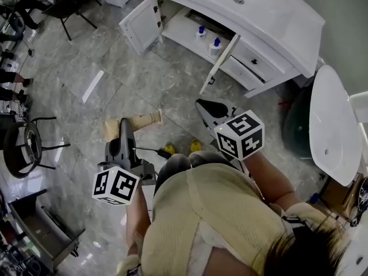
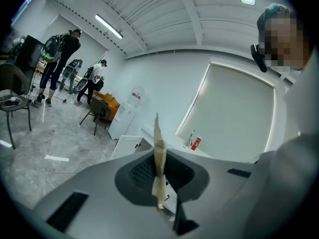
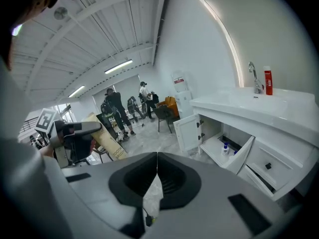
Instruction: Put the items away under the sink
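Note:
A flat tan toothpaste box (image 1: 146, 119) lies crosswise in my left gripper (image 1: 123, 125), which is shut on it above the floor. In the left gripper view the box (image 2: 159, 158) stands edge-on between the jaws. My right gripper (image 1: 201, 103) is shut with nothing in it, its jaws touching at the tips (image 3: 157, 156). The right gripper view shows the box (image 3: 107, 138) and my left gripper (image 3: 75, 133) off to the left. Ahead stands the white sink cabinet (image 1: 253, 16) with both doors open. Two blue-capped bottles (image 1: 201, 32) (image 1: 215, 45) stand on its shelf.
The left door (image 1: 141, 25) and right door (image 1: 218, 62) swing out over the grey tiled floor. A red bottle (image 3: 268, 81) stands by the tap. A white fixture (image 1: 333, 125) is at right, a black chair (image 1: 26, 148) and drawer unit (image 1: 40, 229) at left. People (image 2: 57, 63) stand far off.

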